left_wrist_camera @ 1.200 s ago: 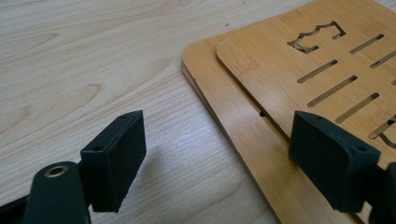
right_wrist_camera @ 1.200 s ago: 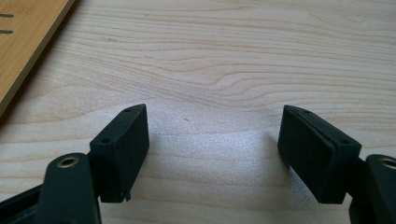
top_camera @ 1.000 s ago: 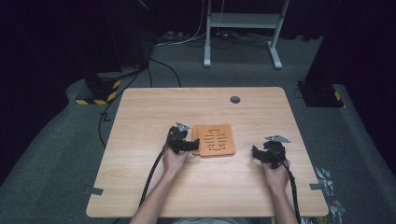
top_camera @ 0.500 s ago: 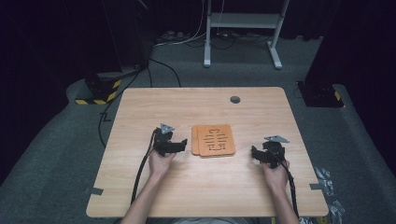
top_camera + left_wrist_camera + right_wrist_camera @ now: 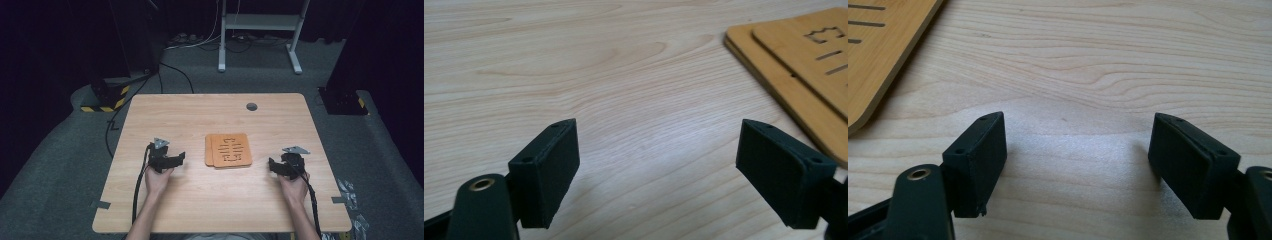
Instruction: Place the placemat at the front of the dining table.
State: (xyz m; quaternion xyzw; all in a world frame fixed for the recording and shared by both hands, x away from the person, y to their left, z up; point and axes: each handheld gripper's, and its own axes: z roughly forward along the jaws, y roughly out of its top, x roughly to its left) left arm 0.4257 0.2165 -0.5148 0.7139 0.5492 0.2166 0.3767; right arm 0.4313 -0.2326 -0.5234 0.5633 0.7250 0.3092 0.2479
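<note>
Two stacked orange-brown wooden boards with cut-out slots lie flat mid-table on the light wood table — between both grippers, touching neither. Left gripper jaws wide, nothing held. Right gripper jaws wide — nothing held.

The left claw has let go of the wooden boards and drawn leftward (jaws apart).

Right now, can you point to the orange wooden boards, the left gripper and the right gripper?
orange wooden boards (image 5: 228, 150): high view, middle of the top board.
left gripper (image 5: 180, 157): high view, between its open tips.
right gripper (image 5: 271, 165): high view, between its open tips.
</note>
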